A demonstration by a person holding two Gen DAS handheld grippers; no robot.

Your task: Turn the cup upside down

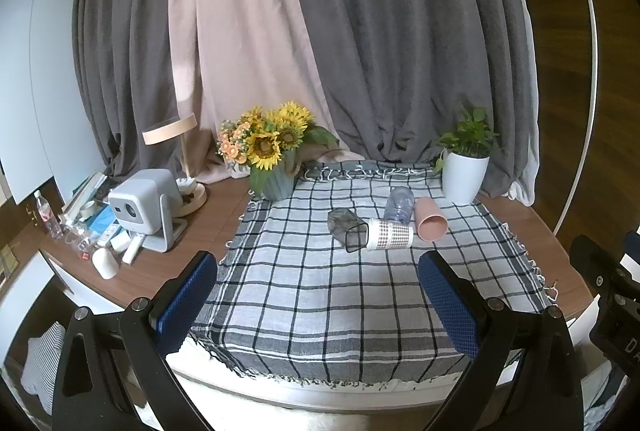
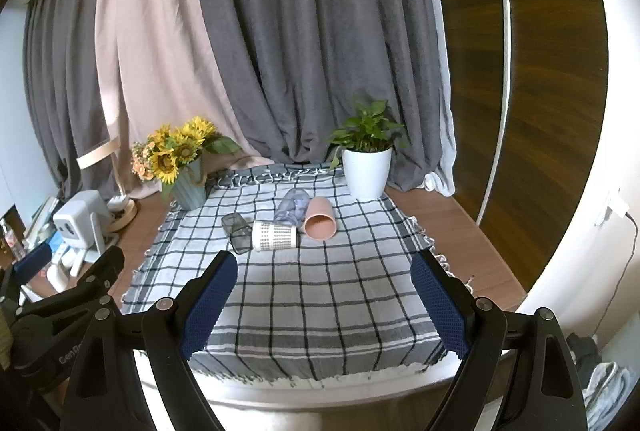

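Several cups lie on their sides in the middle of a checked cloth [image 1: 320, 295] [image 2: 320, 295]: a dark clear square cup [image 1: 347, 231] [image 2: 237, 235], a white patterned cup [image 1: 390, 234] [image 2: 275, 236], a clear bluish cup [image 1: 399, 205] [image 2: 293, 209] and a pink cup [image 1: 430, 220] [image 2: 320, 218]. My left gripper [image 1: 318, 263] is open and empty, near the cloth's front, well short of the cups. My right gripper [image 2: 324, 267] is open and empty, also short of the cups.
A sunflower vase [image 1: 276, 179] [image 2: 188, 187] stands at the cloth's back left, a white plant pot [image 1: 464, 175] [image 2: 368, 171] at the back right. A projector [image 1: 140, 203], lamp and clutter fill the desk's left side. Curtains hang behind.
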